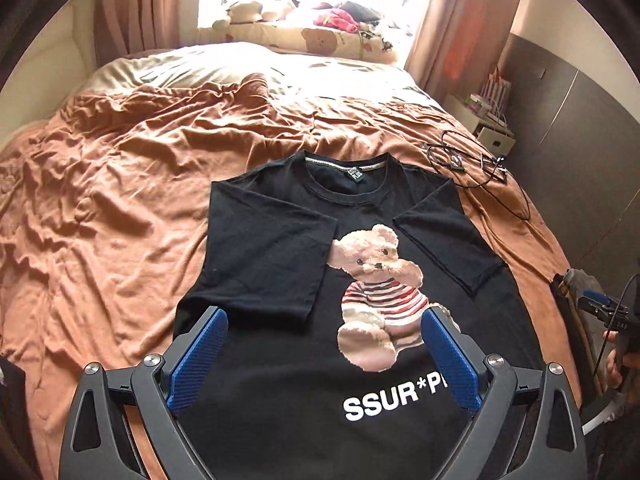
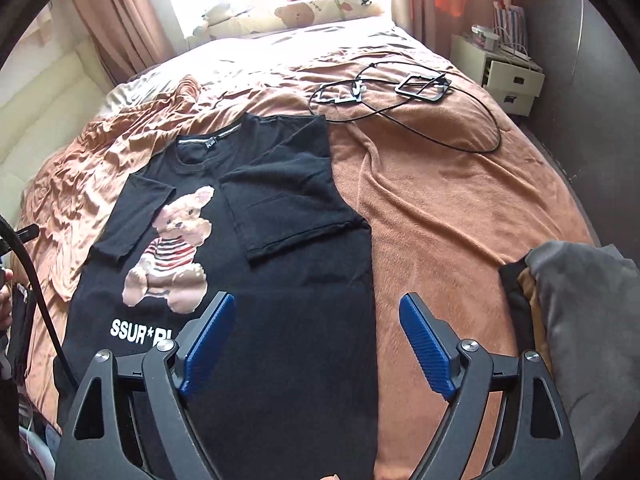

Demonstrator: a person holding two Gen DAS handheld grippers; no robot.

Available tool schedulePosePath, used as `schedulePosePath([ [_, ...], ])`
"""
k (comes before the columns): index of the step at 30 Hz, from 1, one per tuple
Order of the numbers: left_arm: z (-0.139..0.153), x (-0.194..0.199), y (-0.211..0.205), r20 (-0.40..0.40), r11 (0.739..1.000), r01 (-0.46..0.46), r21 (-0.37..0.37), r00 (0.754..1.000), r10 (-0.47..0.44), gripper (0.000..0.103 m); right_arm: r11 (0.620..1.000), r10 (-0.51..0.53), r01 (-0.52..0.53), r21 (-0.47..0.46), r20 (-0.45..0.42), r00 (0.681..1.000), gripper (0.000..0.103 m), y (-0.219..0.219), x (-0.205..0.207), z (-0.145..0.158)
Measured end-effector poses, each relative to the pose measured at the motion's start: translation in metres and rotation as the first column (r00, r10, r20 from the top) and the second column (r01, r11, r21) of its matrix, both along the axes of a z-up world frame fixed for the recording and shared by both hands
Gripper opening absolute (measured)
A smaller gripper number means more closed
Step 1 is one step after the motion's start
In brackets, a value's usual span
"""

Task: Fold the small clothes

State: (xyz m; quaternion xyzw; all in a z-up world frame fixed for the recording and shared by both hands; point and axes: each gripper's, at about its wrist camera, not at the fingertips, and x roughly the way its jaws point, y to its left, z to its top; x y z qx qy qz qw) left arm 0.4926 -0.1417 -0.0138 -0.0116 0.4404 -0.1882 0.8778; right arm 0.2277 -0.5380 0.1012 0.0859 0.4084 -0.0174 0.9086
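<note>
T-shirt (image 1: 280, 248) sleeves folded inward; bare blanket (image 2: 440, 220) borders its right edge.

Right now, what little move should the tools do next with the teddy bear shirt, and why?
Probably lower both open tools, left and right, to pinch the bottom hem and fold it up toward the collar. The black shirt lies flat on the bed, both sleeves are already folded inward, and neither tool holds anything.

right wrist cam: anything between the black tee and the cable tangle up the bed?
Nothing: only bare brown blanket separates the black T-shirt from the cable tangle. The right wrist view shows it best.
</note>
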Motion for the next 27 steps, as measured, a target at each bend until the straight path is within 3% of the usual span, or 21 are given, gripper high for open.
schedulePosePath([
  [8, 0.014, -0.062, 0.044, 0.048, 0.999, -0.039, -0.009, 0.998, 0.040, 0.103, 1.000, 0.018, -0.018, 0.001, 0.043, 0.999, 0.083, 0.013, -0.056, 0.015],
  [27, 0.020, -0.192, 0.130, 0.071, 0.986, -0.141, -0.091, 0.986, 0.148, 0.102, 1.000, 0.014, -0.015, 0.011, 0.130, 0.991, 0.083, 0.023, -0.183, 0.029],
])
